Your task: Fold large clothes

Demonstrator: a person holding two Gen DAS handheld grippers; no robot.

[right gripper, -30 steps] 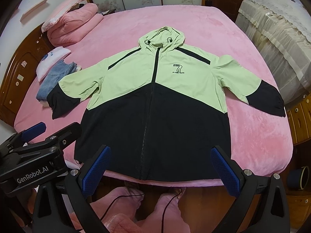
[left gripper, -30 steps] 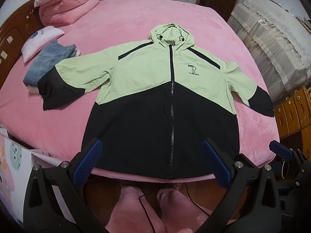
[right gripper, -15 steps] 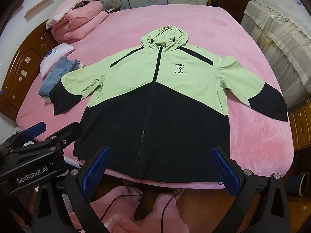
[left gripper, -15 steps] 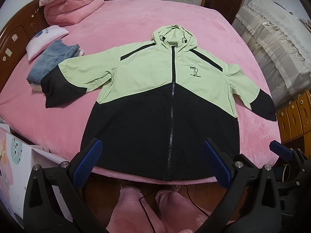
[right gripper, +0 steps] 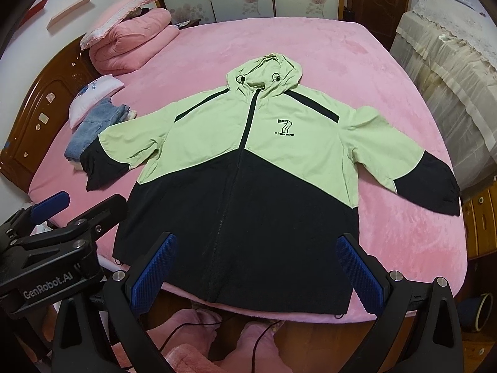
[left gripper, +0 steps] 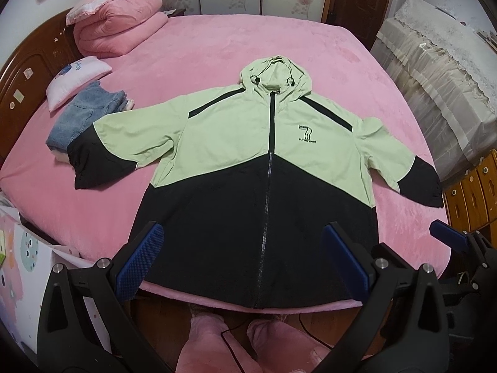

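A large hooded jacket (left gripper: pixel 248 143) (right gripper: pixel 242 136), light green above and black below, lies spread flat and zipped on the pink bed, hood pointing away, both sleeves out to the sides. Its hem reaches the near bed edge. My left gripper (left gripper: pixel 242 255) hovers open above the hem, holding nothing. My right gripper (right gripper: pixel 257 264) is also open and empty, held above the hem near the zip. The left gripper's body (right gripper: pixel 52 248) shows at the left of the right wrist view; the right gripper's blue tip (left gripper: pixel 447 236) shows at the right of the left wrist view.
Folded jeans (left gripper: pixel 84 118) and a small white pillow (left gripper: pixel 77 77) lie left of the jacket's sleeve. A rolled pink quilt (left gripper: pixel 118 28) sits at the headboard. A cloth-covered cabinet (left gripper: pixel 435 71) and wooden drawers (left gripper: pixel 475 192) stand right. The person's pink-trousered legs (left gripper: pixel 217 342) are below.
Both cameras tilted slightly upward, so the jacket and bed sit lower in the views. Both grippers stay open; the jacket has not moved.
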